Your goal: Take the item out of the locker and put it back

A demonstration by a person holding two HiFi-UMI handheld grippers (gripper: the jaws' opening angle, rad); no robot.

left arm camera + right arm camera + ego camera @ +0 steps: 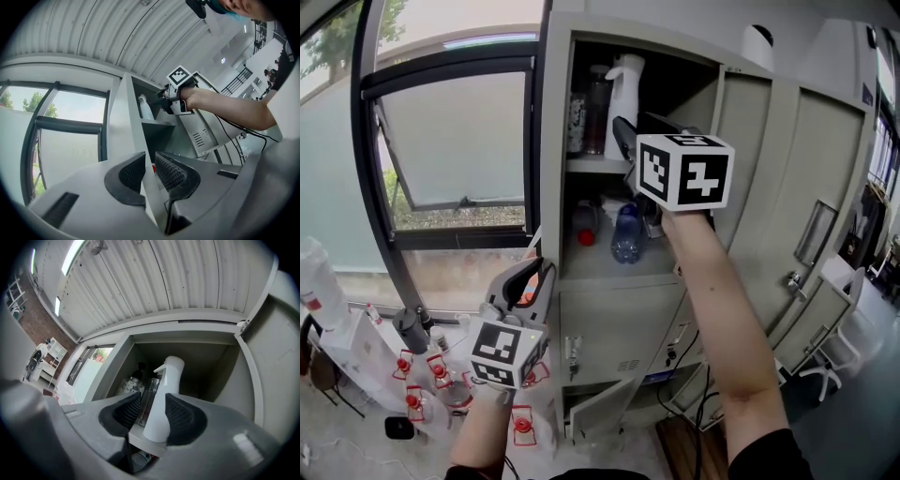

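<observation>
Office-like room: grey metal lockers (pixel 609 319), windows (pixel 459 141)

In the open locker (pixel 551 141), the spray bottle (pixel 623 94) stands on the upper shelf (pixel 595 165), a second bottle (pixel 597 108) just left of it — two more bottles (pixel 626 234) lie in the compartment below. A window (pixel 459 141) lies left of the locker.

Head view faces locker (pixel 611 319) from close; both gripper views angle upward, sharing its top shelf (pixel 146 441).

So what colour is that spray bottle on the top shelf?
The spray bottle is plain white. It shows best in the right gripper view.
</observation>
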